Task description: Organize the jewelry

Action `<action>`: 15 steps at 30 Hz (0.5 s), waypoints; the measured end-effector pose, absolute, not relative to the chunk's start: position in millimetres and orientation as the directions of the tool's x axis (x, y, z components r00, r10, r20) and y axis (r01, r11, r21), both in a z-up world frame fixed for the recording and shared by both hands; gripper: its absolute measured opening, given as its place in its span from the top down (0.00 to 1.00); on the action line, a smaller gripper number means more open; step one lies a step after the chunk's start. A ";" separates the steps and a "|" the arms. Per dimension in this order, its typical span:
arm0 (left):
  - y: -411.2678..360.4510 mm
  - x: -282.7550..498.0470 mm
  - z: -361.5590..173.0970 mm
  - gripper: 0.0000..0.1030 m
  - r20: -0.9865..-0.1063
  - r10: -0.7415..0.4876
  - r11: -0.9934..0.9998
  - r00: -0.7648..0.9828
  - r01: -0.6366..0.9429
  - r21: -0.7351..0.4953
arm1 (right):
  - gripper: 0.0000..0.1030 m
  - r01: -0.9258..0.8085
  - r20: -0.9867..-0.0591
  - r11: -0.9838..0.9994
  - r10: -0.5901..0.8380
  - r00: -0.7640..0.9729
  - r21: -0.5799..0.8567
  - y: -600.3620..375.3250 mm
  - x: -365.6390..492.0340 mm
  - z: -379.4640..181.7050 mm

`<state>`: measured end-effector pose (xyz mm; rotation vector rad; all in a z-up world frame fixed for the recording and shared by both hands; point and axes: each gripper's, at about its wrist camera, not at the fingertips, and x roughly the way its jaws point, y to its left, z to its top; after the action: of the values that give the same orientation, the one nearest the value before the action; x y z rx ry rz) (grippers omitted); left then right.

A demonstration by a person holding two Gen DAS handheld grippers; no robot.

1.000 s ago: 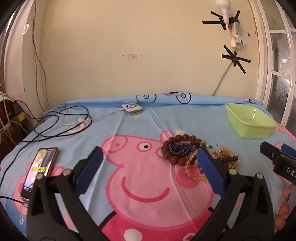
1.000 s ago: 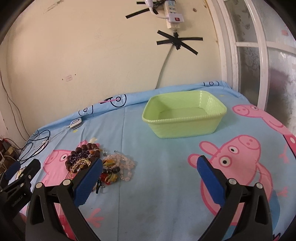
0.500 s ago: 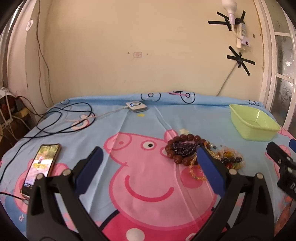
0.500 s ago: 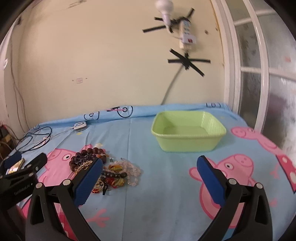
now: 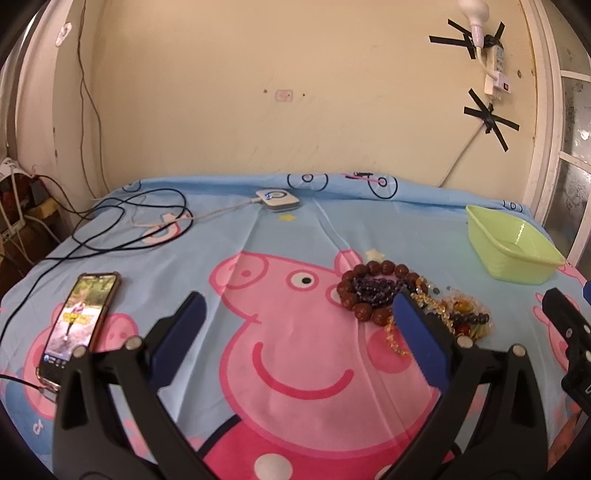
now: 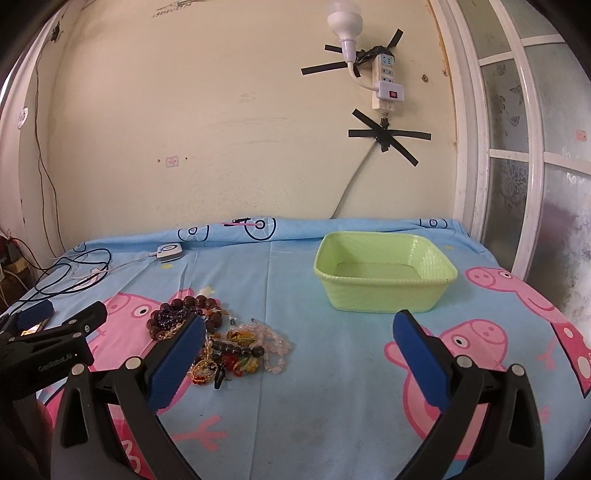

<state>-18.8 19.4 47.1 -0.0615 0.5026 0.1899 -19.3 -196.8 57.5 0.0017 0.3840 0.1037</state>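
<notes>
Over the bedsheet (image 5: 295,236), the left gripper (image 5: 299,314) hangs with its jaws spread wide, holding nothing and touching nothing; its blue pads (image 5: 419,336) frame the pink pig print. The right gripper (image 6: 299,343) is just as wide and also empty, above the sheet between the jewelry (image 6: 221,339) and the basket (image 6: 384,273).

The jewelry is a tangled heap of bead bracelets and chains lying on the sheet: in the left view (image 5: 402,299) it sits just behind the right-hand pad, and in the right view behind the left-hand pad. The green basket stands well apart from it, toward the window side, and looks empty.

Compared with a second ago, both views have pulled back and tipped up: more wall shows, the taped power strip (image 6: 384,81) and bulb (image 6: 345,18) now sit fully in the right view, and the heap and basket look smaller and farther off. The jewelry itself has not shifted.

Both grippers point level across the bed toward the wall, side by side; each shows at the edge of the other's view. A phone (image 5: 79,321) with a lit screen lies at the left near some cables (image 5: 129,225).
</notes>
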 end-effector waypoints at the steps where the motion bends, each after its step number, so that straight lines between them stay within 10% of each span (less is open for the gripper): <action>1: 18.9 -18.6 47.3 0.06 -0.484 0.167 0.981 0.859 -0.196 -0.009 | 0.22 -0.101 -0.372 0.995 0.102 0.923 0.021 -196.3 -20.0 57.5; 15: 16.2 -15.6 47.4 0.06 -0.496 0.167 0.982 0.852 -0.189 0.006 | 0.22 -0.113 -0.389 0.992 0.123 0.913 0.047 -199.5 -16.1 56.7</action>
<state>-15.6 16.2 47.4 -0.0440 0.5185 0.1874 -16.1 -199.5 56.7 0.0238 0.4021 0.1217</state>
